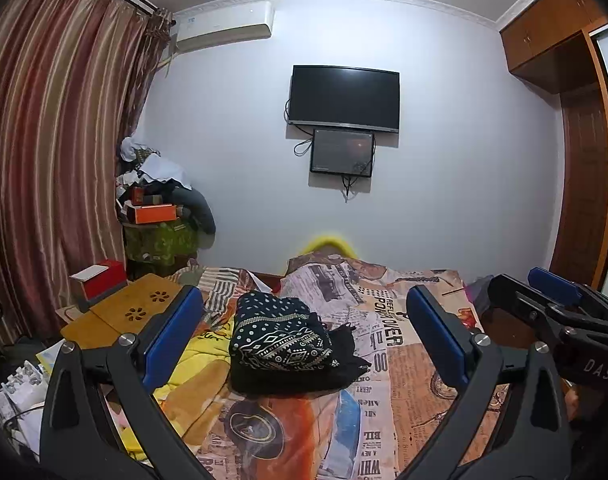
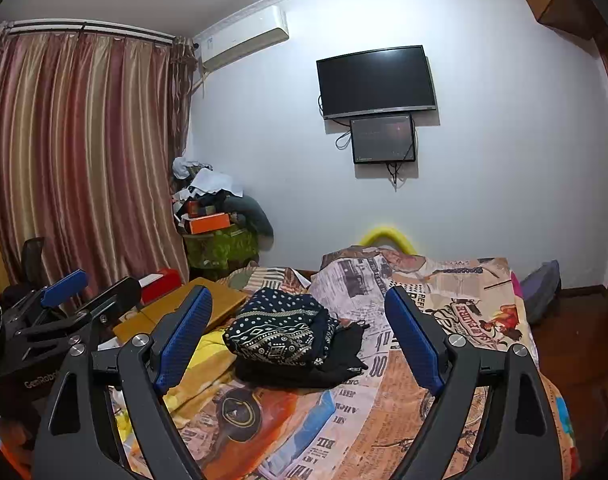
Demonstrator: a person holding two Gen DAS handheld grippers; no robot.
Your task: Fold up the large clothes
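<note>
Left gripper (image 1: 304, 332), black frame with blue-padded fingers: jaws spread wide, nothing between them, held above the bed. Right gripper (image 2: 299, 332), same build: jaws likewise wide apart and empty. Each shows in the other's view, the right one at 3 o'clock of the left camera, the left one at 9 o'clock of the right camera; they hang side by side, apart.

Dead ahead, at 12 o'clock from both, lies the dark navy garment with white dot-and-diamond print (image 1: 277, 334), bundled into a compact stack on top of a plain black garment (image 1: 344, 360) that spills out toward 3 o'clock. Both rest on the newspaper-print bedspread (image 1: 384, 400), clear of either tool.

The bundle's long axis runs roughly from 11 to 5 o'clock. It sits nearly centred between the grippers' fingers in both views; judged by that, neither hand is clearly nearer.

The stack looks gathered in layers rather than spread flat. That fits a pile waiting to be laid out, or clothes already folded and set down; the views do not settle which.

At 10 o'clock, a light wooden lap desk with flower cut-outs (image 1: 127, 312).
</note>
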